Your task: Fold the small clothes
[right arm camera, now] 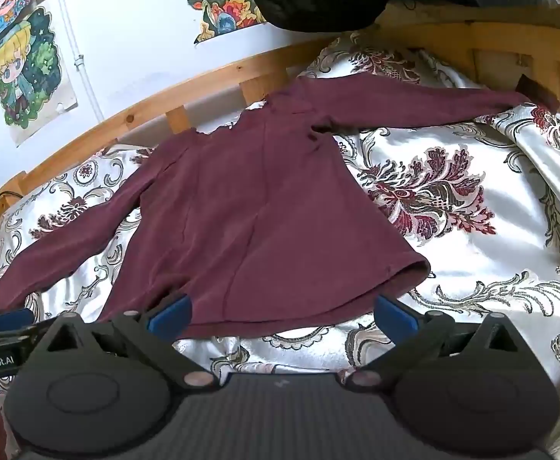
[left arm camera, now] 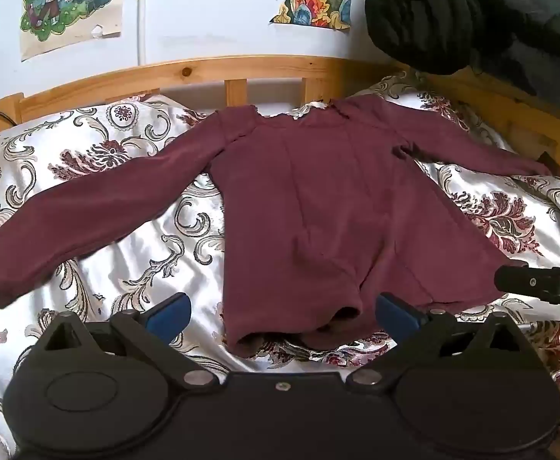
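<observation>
A small maroon long-sleeved top (left arm camera: 318, 199) lies flat on the patterned bedspread (left arm camera: 134, 268), neck toward the headboard, both sleeves spread out. Its hem is bunched at the near left. My left gripper (left arm camera: 283, 312) is open, its blue fingertips (left arm camera: 168, 312) on either side of the hem's left part, just above it. My right gripper (right arm camera: 282, 312) is open over the hem's right part of the top (right arm camera: 264, 207). Neither holds anything. The right gripper's side shows in the left wrist view (left arm camera: 541, 283), and the left gripper shows at the left edge of the right wrist view (right arm camera: 0, 341).
A wooden headboard rail (left arm camera: 218, 73) runs behind the top. A black padded garment (left arm camera: 479, 15) hangs over the right bed frame. Posters (left arm camera: 69, 4) hang on the white wall. Bedspread extends to the right of the top (right arm camera: 471, 249).
</observation>
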`<state>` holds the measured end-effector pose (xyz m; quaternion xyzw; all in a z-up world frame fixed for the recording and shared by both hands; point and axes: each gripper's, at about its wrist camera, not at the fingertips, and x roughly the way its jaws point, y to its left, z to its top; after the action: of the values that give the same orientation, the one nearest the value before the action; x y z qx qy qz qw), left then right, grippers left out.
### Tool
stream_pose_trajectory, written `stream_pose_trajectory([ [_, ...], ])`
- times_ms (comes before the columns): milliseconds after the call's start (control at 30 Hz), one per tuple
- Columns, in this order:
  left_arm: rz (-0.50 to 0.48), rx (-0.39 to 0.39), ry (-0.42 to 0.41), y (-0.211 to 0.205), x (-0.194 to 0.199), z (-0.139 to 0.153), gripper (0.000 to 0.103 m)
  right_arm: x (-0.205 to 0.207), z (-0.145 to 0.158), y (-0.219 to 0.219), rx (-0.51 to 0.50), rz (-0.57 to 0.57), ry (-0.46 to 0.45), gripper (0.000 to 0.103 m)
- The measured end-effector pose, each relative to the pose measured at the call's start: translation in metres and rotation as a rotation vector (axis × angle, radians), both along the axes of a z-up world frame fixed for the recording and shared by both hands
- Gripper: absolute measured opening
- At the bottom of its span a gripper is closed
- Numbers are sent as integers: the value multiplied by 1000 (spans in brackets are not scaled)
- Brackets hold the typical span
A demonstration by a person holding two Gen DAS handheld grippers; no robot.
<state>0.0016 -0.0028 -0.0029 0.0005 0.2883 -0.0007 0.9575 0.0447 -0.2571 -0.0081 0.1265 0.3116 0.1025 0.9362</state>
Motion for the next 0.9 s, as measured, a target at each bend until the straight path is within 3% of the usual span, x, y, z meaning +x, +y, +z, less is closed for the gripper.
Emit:
stream_pose_trajectory([
  [900,-2,-1,3,1,1,0,102,2,-1,-1,2,2,5,103],
])
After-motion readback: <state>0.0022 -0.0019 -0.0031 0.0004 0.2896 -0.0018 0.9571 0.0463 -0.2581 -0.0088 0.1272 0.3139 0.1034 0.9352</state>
